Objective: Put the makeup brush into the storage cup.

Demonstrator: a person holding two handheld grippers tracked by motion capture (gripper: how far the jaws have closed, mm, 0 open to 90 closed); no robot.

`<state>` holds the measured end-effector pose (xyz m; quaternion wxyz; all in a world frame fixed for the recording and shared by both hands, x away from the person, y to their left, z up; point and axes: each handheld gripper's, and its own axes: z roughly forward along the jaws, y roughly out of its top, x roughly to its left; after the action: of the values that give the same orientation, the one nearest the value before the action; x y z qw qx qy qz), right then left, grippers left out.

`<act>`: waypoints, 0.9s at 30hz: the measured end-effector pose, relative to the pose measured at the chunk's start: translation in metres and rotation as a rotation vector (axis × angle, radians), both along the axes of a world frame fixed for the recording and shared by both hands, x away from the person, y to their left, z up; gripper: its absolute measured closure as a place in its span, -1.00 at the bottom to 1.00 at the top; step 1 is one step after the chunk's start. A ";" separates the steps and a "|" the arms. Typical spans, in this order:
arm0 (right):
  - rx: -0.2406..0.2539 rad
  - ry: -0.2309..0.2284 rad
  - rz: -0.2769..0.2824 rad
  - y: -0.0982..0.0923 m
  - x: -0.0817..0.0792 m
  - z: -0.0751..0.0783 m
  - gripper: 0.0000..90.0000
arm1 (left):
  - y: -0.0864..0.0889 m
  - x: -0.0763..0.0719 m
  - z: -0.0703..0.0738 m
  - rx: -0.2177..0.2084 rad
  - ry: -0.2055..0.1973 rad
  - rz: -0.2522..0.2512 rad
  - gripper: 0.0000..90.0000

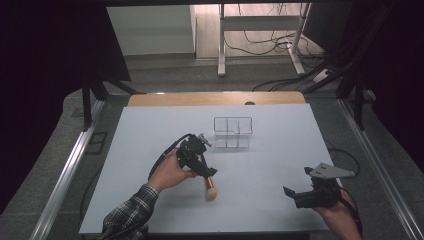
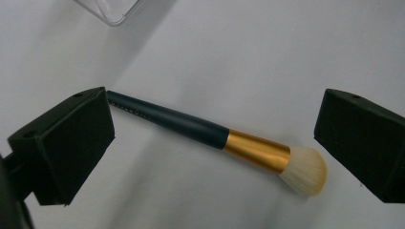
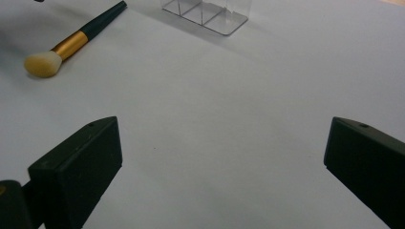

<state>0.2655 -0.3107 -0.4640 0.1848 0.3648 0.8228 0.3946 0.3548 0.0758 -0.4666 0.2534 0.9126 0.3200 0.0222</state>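
Brush: the makeup brush [image 2: 210,136] lies flat on the white table [image 1: 270,170], in front of the clear organizer [image 1: 233,132].
Left gripper [image 1: 200,162]: your jaws are spread wide, straddling the brush lengthwise, so rotate before pinching.
Right gripper [image 1: 300,196]: released, empty, parked well apart to leave room.

looked like lab or recording workroom, not home. white work table [image 1: 165,210] sat framed by metal rails [image 1: 65,172] and black stands [image 1: 87,102], dark curtains [image 1: 45,75] hung either side. behind it, bare grey floor [image 1: 175,75], loose cables [image 1: 265,45] trailed under height-adjustable desk frame [image 1: 260,30], plain white wall [image 1: 150,30]. rigged for filming: person's hands held grippers with own cables.
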 end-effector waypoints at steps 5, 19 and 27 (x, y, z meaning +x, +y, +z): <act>-0.001 0.000 0.001 0.000 0.000 0.000 -1.00 | -0.001 0.001 -0.006 0.014 0.006 0.009 -0.99; -0.004 0.001 0.003 0.001 0.000 0.000 -1.00 | -0.006 0.003 -0.027 0.046 0.027 0.025 -0.99; -0.004 0.001 0.004 0.001 0.000 0.000 -1.00 | -0.011 0.002 -0.039 0.077 0.037 0.023 -0.99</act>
<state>0.2655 -0.3101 -0.4643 0.1843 0.3630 0.8244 0.3932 0.3572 0.0645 -0.5052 0.2121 0.9182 0.3339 0.0206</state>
